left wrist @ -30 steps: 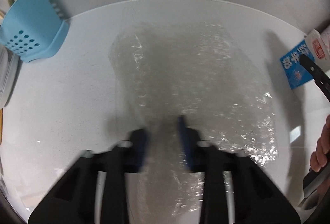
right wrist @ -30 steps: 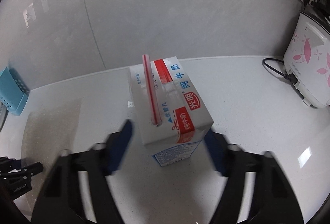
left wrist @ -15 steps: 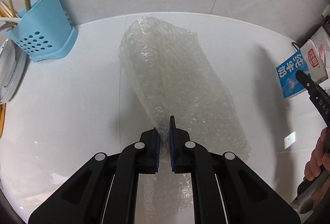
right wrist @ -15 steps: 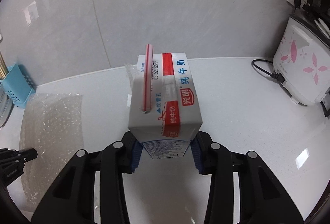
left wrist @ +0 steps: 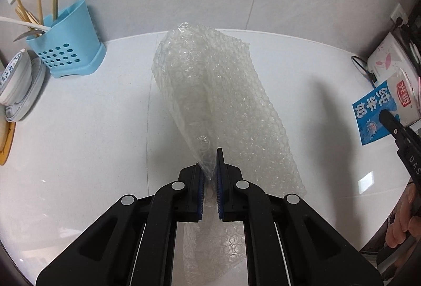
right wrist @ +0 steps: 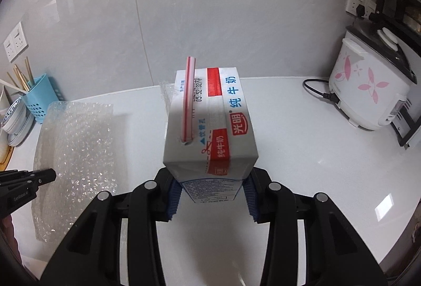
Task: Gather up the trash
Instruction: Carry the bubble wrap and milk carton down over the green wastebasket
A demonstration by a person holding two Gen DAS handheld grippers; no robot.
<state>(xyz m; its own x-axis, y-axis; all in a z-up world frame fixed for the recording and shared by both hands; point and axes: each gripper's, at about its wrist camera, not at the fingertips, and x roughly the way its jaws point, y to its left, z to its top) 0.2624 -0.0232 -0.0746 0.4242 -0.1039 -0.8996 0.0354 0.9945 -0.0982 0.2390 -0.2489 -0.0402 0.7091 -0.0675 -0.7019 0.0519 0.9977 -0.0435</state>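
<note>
My left gripper (left wrist: 209, 178) is shut on a sheet of clear bubble wrap (left wrist: 221, 101) and holds it lifted off the white counter (left wrist: 79, 143); the sheet hangs forward and away from the jaws. My right gripper (right wrist: 210, 193) is shut on a white, blue and red milk carton (right wrist: 210, 128) with a red-striped straw (right wrist: 188, 99) in its top, held above the counter. The carton also shows at the right edge of the left wrist view (left wrist: 386, 107). The bubble wrap shows at the left of the right wrist view (right wrist: 76, 154).
A blue cutlery holder (left wrist: 65, 49) with chopsticks and stacked bowls (left wrist: 15, 83) stand at the back left. A white rice cooker with pink flowers (right wrist: 371, 91) and its black cord (right wrist: 318, 91) stand at the back right. Tiled wall behind.
Both grippers closed, the left on the bubble wrap and the right on the milk carton. Both then rose from the counter with their loads.
</note>
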